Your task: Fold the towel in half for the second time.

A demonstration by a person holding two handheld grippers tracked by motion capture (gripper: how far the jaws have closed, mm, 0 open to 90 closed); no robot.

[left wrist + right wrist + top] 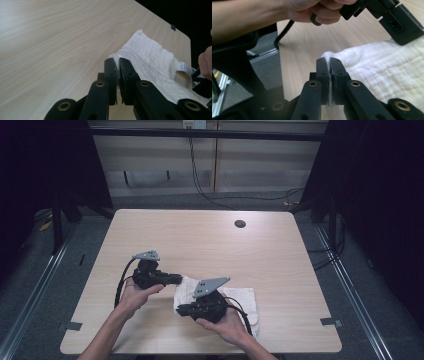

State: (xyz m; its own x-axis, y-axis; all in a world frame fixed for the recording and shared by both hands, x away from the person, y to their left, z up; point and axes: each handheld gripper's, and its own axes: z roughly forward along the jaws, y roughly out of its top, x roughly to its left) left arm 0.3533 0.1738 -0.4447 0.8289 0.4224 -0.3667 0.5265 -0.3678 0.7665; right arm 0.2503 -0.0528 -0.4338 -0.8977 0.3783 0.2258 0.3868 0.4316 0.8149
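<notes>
A white cloth [244,299] lies flat on the near middle of the wooden table [200,240]. My left gripper [178,279] points right at the cloth's far left corner. In the left gripper view the left gripper [117,60] is shut, with a fold of the cloth [150,62] pinched between its jaws. My right gripper [179,310] points left at the cloth's near left corner. In the right gripper view the right gripper [329,59] is shut on a tuft of the cloth [387,67]. A small label [184,67] is sewn to the cloth's edge.
A round cable hole [240,224] sits in the table's far side. Tape marks [331,322] lie at the near corners. Grey floor and metal rails [35,285] flank the table. The left hand and its gripper [397,22] cross the top of the right gripper view.
</notes>
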